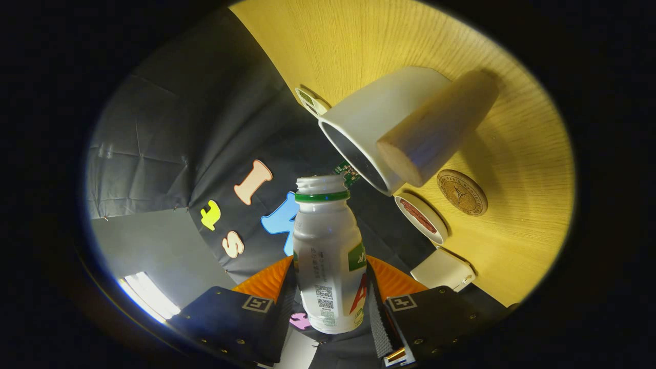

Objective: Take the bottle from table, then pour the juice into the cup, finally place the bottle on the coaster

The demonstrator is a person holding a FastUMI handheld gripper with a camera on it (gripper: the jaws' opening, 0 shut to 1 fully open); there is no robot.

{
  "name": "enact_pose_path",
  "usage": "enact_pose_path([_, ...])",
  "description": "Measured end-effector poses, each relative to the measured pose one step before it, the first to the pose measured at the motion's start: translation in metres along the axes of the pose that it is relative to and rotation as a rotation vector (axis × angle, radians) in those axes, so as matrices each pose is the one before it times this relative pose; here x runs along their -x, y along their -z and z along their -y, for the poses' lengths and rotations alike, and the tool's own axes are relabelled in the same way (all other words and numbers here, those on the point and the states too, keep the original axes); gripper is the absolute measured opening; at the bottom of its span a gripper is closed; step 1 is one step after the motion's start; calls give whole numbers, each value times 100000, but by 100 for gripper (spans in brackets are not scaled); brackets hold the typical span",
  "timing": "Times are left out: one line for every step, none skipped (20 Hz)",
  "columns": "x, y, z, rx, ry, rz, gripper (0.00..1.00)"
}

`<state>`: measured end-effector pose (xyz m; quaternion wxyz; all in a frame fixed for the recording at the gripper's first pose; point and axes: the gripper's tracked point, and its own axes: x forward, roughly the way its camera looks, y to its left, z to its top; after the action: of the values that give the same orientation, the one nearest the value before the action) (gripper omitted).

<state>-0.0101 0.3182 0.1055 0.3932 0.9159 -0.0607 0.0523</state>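
gripper view, tool: the gripper [332, 302] has both fingers pressed against the sides of the bottle [328, 256], gripping its lower body.
gripper view, bottle: it stands out forward along the fingers, long axis in line with them, open mouth with its green neck ring at the far end; no cap is on it.
gripper view, tilt: the whole scene is rolled, so the table [512, 154] runs up one side; the bottle looks tipped well over toward pouring.
gripper view, cup: the white cup [379, 128] sits on the table, its open rim just beyond the bottle's mouth and off to one side.
gripper view, key relation: mouth and cup rim are near but apart; the mouth is not yet over the opening, as far as I can judge.
gripper view, juice: none visible leaving the mouth.
gripper view, coaster: the round brown coaster [462, 192] lies on the table beside the cup, bare.
gripper view, nearby: a wooden block-like object [435, 128] crosses in front of the cup.
step, judged: pouring stage; coaster placement remains.
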Motion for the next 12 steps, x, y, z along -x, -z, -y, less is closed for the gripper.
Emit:
enact_pose_path([89,39,-10,-225,-17,-146,66])
enact_pose_path([-98,101,90,379,72,-48,66])
enact_pose_path([-86,-10,-17,1687,-25,-405,66])
enact_pose_path([-183,154,246,3960,575,-884,66])
enact_pose_path([-160,97,546,5851,1302,-871,66])
enact_pose_path([-134,41,673,7010,1905,-1036,66])
enact_pose_path([-41,90,595,8004,2117,-1058,66])
enact_pose_path([-106,-165,599,8834,1717,-94,66])
enact_pose_path([295,-114,468,9550,1150,268,66])
enact_pose_path([333,-334,316,10276,417,960,66])
enact_pose_path([431,9,365,10616,488,655,66])
enact_pose_path([298,-61,397,9978,306,204,66])
